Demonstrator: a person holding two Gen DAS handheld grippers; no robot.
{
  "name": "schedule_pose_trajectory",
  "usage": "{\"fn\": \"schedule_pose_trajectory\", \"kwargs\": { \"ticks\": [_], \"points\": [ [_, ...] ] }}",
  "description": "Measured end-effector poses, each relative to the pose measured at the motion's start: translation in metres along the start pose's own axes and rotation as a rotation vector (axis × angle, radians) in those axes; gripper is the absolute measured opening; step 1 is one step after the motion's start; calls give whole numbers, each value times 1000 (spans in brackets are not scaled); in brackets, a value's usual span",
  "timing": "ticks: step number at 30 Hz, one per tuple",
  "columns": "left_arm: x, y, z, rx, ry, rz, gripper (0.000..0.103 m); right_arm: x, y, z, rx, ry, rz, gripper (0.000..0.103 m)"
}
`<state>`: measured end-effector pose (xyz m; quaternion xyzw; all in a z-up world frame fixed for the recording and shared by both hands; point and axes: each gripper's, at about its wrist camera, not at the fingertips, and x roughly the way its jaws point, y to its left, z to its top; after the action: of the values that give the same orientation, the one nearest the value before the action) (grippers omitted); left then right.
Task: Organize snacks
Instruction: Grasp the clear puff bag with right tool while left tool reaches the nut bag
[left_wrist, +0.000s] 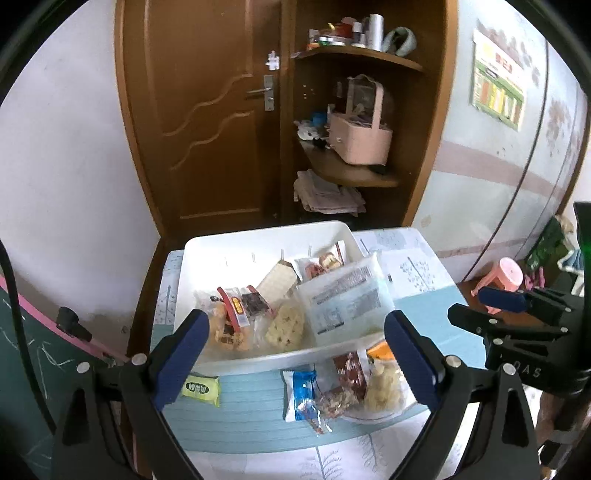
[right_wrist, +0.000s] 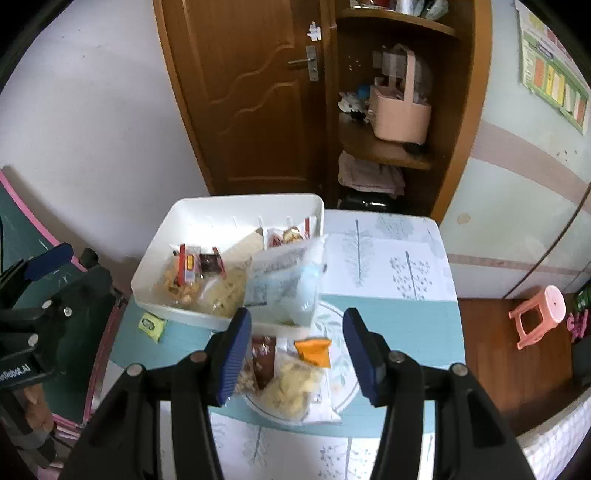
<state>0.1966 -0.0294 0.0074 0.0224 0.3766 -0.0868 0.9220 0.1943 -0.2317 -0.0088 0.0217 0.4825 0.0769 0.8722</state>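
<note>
White bin (left_wrist: 207, 251) lies beyond open left tool (left_wrist: 295, 343).

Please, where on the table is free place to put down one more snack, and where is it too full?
Free: the tablecloth right of the white bin, and the strip between the small green packet and the blue packet. The bin's far left corner is bare too. Crowded: the plate under the right gripper, and the bin's near half, where the big pale bag overhangs.
</note>
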Motion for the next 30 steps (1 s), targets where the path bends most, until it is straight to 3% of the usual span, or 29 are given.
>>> {"fn": "schedule_pose_trajectory", "kwargs": {
  "ticks": [8, 18, 30],
  "points": [
    [29, -18, -52, 76, 73, -17, 95, 33, -14, -45, 73, 96, 66, 52],
    [105, -37, -121, 160, 239, -60, 95, 97, -26, -94, 175, 228, 128, 52],
    [172, -45, -140, 191, 353, -107, 95, 152, -16, -92, 198, 304, 131, 52]
  ]
}}
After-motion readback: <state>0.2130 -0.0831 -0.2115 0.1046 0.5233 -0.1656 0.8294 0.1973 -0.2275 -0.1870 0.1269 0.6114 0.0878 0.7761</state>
